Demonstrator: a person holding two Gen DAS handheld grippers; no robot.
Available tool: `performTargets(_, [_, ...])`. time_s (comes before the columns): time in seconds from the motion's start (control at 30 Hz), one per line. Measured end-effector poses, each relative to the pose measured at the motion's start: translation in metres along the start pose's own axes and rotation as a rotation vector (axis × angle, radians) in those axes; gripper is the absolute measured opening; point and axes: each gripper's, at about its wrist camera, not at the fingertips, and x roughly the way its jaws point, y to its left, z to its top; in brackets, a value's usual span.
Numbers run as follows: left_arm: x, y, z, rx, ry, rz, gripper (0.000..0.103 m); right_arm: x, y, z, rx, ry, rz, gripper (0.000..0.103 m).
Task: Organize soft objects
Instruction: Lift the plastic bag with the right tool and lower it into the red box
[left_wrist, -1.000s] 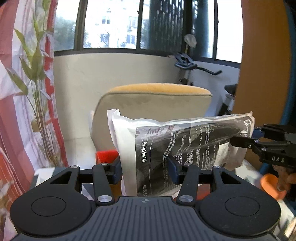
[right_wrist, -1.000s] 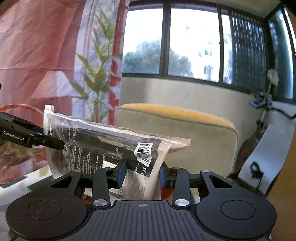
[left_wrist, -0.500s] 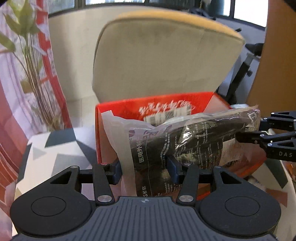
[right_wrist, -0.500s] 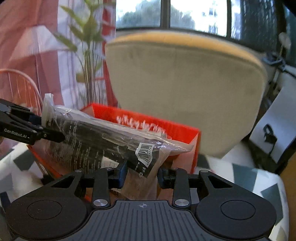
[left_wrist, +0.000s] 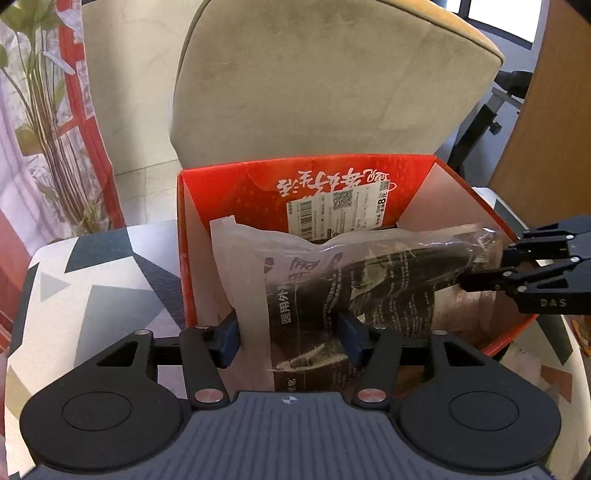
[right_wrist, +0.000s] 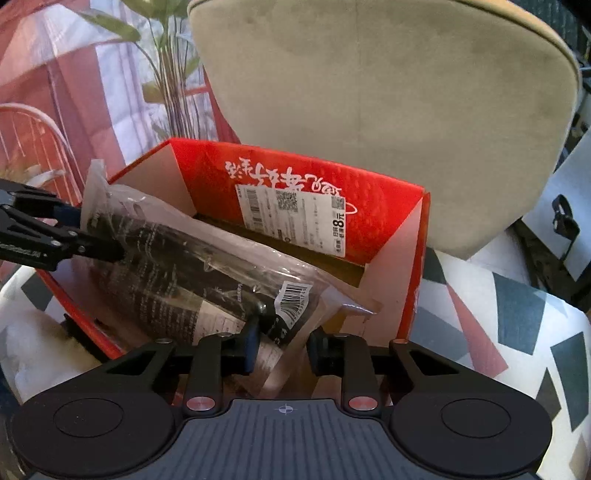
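Observation:
A clear plastic packet (left_wrist: 354, 280) with black contents and printed text is held between both grippers inside an open red cardboard box (left_wrist: 236, 192). My left gripper (left_wrist: 288, 336) is shut on the packet's left end. My right gripper (right_wrist: 282, 345) is shut on its other end, by the barcode label (right_wrist: 293, 301). The packet (right_wrist: 177, 266) hangs low in the box (right_wrist: 391, 199), tilted. The right gripper also shows at the right of the left wrist view (left_wrist: 480, 273). The left gripper shows at the left of the right wrist view (right_wrist: 110, 245).
The box stands on a table with a geometric patterned cloth (left_wrist: 103, 280). A beige cushioned chair back (left_wrist: 325, 85) rises right behind the box. A plant and red-patterned curtain (left_wrist: 44, 110) stand at the left. A wooden panel (left_wrist: 546, 122) is at the right.
Both grippers have lowered the packet from up in front of the chair down into the red box. The views have tilted down toward the table.

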Motion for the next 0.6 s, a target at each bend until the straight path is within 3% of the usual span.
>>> performTargets(0.37, [-0.02, 0.018, 0.008, -0.065, -0.091, 0.007, 0.058, 0.03, 0.008, 0.021, -0.081, 0.192, -0.059, 0.021])
performTargets(0.5, [-0.019, 0.015, 0.014, -0.046, -0.113, 0.025, 0.043, 0.04, 0.014, 0.028, -0.112, 0.258, -0.092, 0.021])
performTargets(0.6, [-0.013, 0.012, 0.016, -0.046, -0.109, 0.017, 0.038, 0.055, 0.023, 0.035, -0.188, 0.321, -0.112, 0.021])
